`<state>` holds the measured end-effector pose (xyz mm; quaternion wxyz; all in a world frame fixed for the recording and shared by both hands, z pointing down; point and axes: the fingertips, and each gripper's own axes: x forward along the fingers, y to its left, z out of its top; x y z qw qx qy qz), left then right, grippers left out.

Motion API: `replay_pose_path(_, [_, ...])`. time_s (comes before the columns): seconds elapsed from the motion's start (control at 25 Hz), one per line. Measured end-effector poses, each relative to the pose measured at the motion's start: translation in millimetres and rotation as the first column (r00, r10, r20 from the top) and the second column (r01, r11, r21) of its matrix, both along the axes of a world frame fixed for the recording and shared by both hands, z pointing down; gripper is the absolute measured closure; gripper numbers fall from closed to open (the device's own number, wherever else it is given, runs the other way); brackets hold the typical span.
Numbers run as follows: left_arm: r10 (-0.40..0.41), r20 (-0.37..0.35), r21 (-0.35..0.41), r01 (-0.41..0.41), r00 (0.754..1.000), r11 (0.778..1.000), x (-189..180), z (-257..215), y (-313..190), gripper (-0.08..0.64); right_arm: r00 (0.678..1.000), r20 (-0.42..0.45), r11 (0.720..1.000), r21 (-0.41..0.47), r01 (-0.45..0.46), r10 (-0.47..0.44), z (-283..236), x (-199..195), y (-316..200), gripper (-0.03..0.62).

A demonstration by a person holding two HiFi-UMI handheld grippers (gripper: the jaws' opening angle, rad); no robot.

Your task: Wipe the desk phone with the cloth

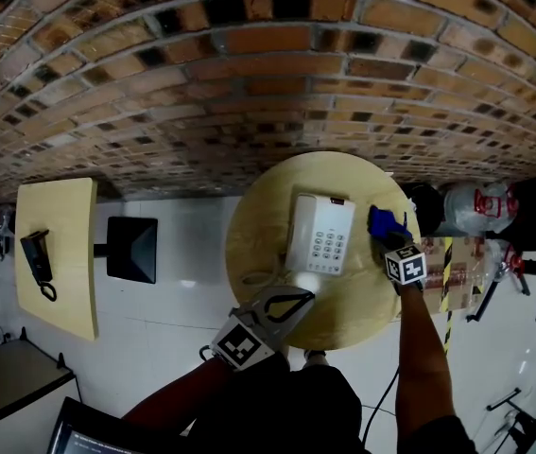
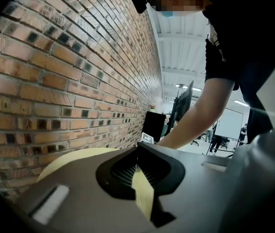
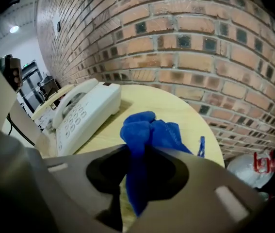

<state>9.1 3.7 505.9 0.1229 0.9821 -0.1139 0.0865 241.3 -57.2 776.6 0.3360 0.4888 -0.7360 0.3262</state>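
A white desk phone [image 1: 319,235] lies on the round yellow table [image 1: 258,225], handset on its cradle. To its right a blue cloth [image 1: 386,223] is bunched on the tabletop, and my right gripper [image 1: 390,239] is shut on it. In the right gripper view the cloth [image 3: 149,130] runs pinched between the jaws of the right gripper [image 3: 139,152], with the phone [image 3: 86,113] off to the left. My left gripper [image 1: 307,296] hovers at the phone's near end, jaws shut with nothing between them. Past the left gripper [image 2: 139,147], its own view shows only the table edge and the brick wall.
A brick wall [image 1: 268,74] runs behind the table. At the left stands a second yellow table [image 1: 69,253] with a dark handset [image 1: 38,258], and a black box [image 1: 132,249] beside it. Plastic bags [image 1: 480,206] and striped tape [image 1: 445,272] lie at the right.
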Motion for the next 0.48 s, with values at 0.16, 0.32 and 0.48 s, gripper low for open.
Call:
replay_pose_path(0.16, [-0.002,-0.016,0.002,0.002,1.0,1.0,3.9,-2.9,-1.1,0.56,0.998,0.053,0.999,0.012,-0.038,0.037,-8.5,1.5,-2.5,0.444])
replay_pose_path(0.32, [-0.001,-0.023,0.011,0.001,1.0,1.0,8.3,-6.2,-4.3,0.56,0.996,0.074,0.993,0.105,-0.048,0.041,-45.5,4.3,-11.5,0.43])
replay_pose_path(0.48, [0.01,-0.033,0.022,-0.009,0.999,1.0,13.7,-13.3,-7.0,0.56,0.992,0.124,0.975,0.217,-0.041,0.014,-100.8,-11.4,-5.2,0.428])
